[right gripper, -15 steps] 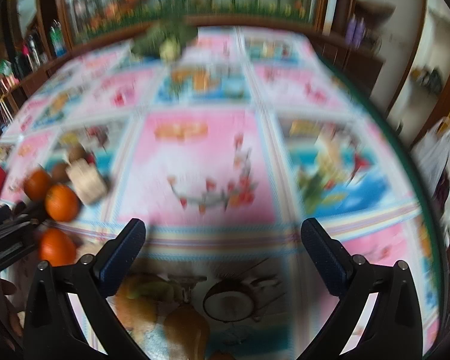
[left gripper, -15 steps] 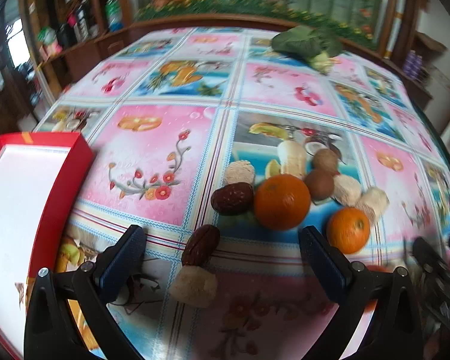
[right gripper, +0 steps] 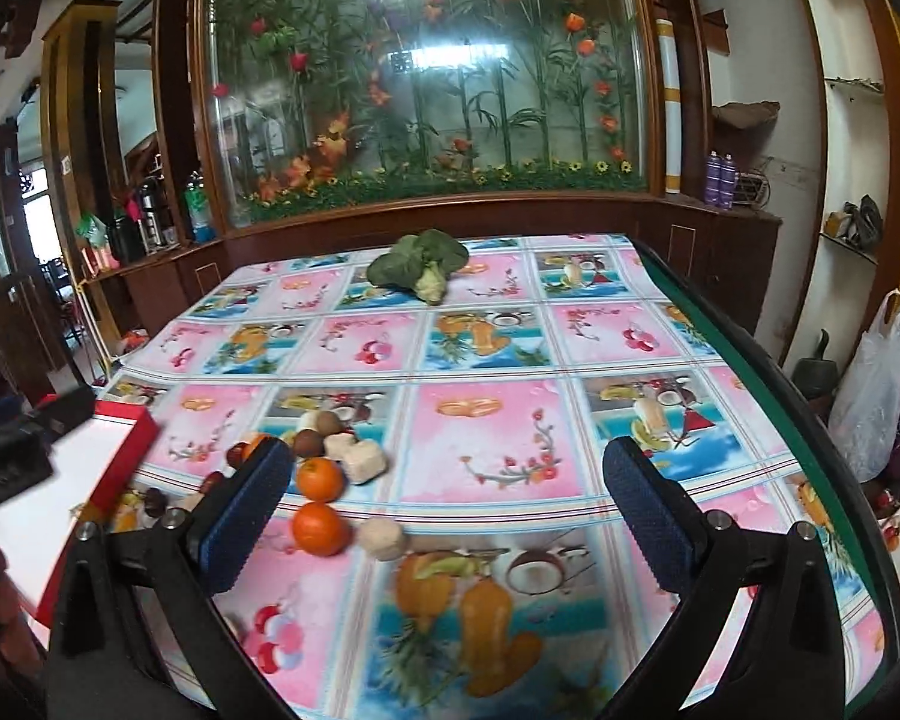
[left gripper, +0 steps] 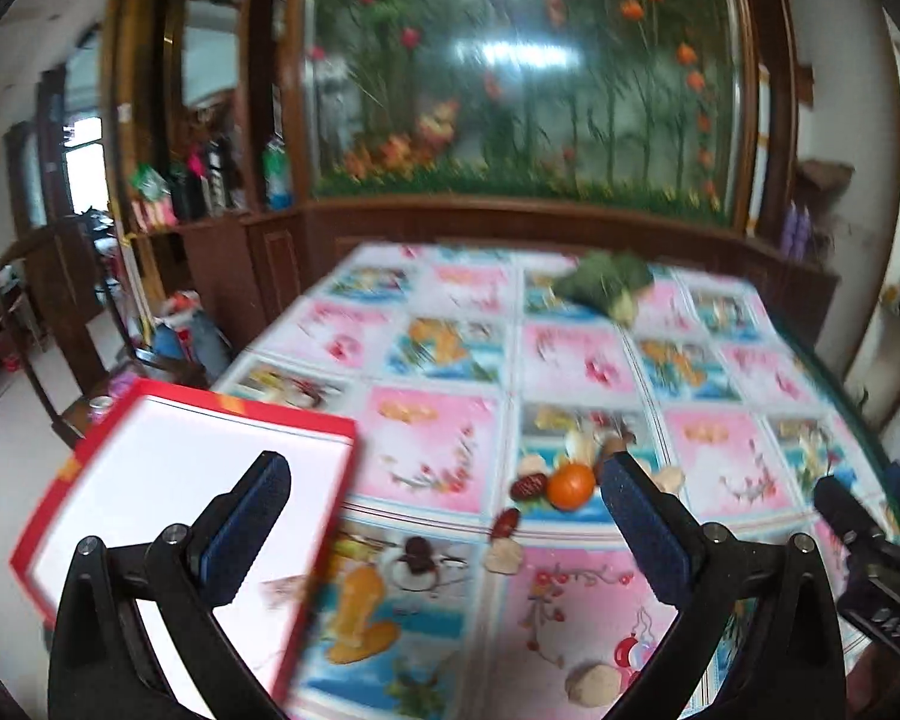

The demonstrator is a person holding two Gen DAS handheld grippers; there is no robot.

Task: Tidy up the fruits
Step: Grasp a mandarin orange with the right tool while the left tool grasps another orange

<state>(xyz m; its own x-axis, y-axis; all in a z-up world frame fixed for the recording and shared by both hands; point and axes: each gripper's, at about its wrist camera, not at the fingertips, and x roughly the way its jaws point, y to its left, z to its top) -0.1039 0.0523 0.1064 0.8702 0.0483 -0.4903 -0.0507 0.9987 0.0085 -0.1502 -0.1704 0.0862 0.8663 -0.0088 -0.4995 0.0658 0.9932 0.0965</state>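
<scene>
— Held above the near edge of the table (right gripper: 750, 372): right gripper (right gripper: 444, 516), jaws spread wide, nothing between the blue pads. Same for the left gripper (left gripper: 444, 528), wide open and empty, raised over the table's near left corner.

— And the fruit?

— Clustered toward the left side of the patterned tablecloth (right gripper: 486, 432). Two oranges (right gripper: 320, 479) close together, the nearer orange (right gripper: 321, 529) just beside a pale round piece (right gripper: 380, 538). Behind them, brown round fruits (right gripper: 309, 443) and pale chunks (right gripper: 363, 461), touching or nearly so. Dark red dates (left gripper: 528, 486) scattered at the cluster's left side, one against an orange in the left wrist view.

— Any container?

— Red box (left gripper: 168, 516) with a white inside, at the near left corner, overhanging the edge, empty as far as visible. Blurred in the left view.

— Anything else?

— Leafy green vegetable (right gripper: 419, 267) alone near the far edge, well apart from the fruit.
</scene>
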